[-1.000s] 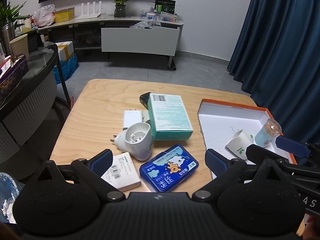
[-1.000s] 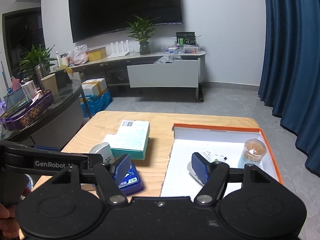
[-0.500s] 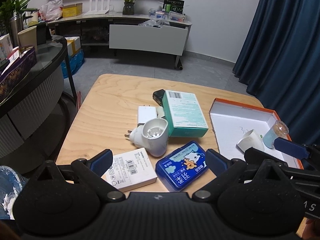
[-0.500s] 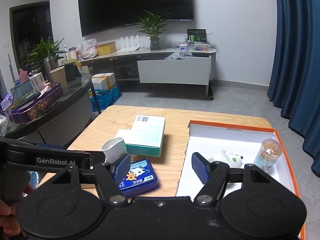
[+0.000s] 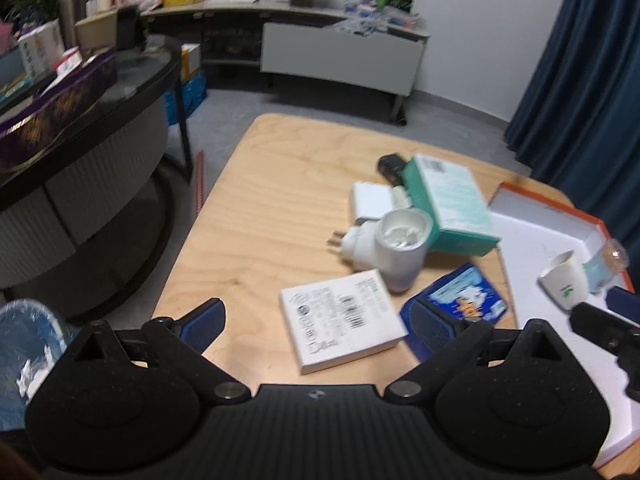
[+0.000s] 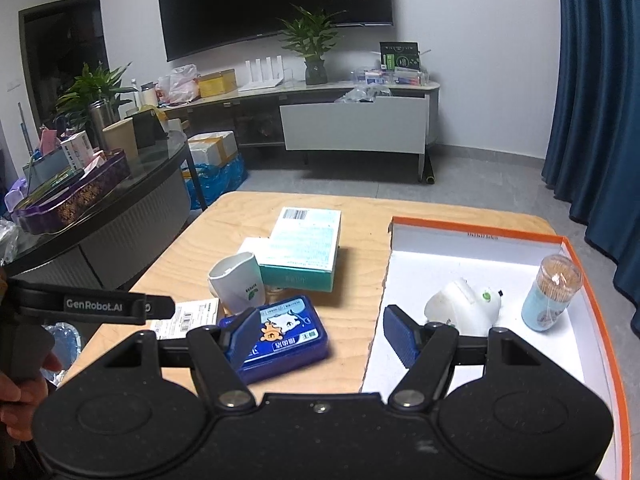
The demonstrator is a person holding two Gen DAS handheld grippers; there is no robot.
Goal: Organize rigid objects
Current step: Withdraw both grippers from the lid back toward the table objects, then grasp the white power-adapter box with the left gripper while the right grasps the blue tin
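My left gripper (image 5: 318,318) is open above the near left part of the wooden table (image 5: 272,200), and a flat white barcode box (image 5: 344,318) lies between its fingers, untouched. Beyond it are a blue tin (image 5: 460,300), a white plug-in device (image 5: 396,248), a teal box (image 5: 448,208) and a white charger (image 5: 372,202). My right gripper (image 6: 322,332) is open and empty over the table's near edge, with the blue tin (image 6: 288,332) by its left finger. The orange-rimmed tray (image 6: 472,236) holds a tipped white cup (image 6: 464,308) and a toothpick jar (image 6: 554,292).
A dark curved counter (image 5: 80,128) with a purple tin stands left of the table. A bin with a blue bag (image 5: 24,340) sits at the near left. Blue curtains (image 6: 600,120) hang to the right. A TV cabinet (image 6: 352,120) stands at the back wall.
My left gripper has moved left and down, bringing the white barcode box between its fingers in view. The right gripper has hardly moved, and both stay open.
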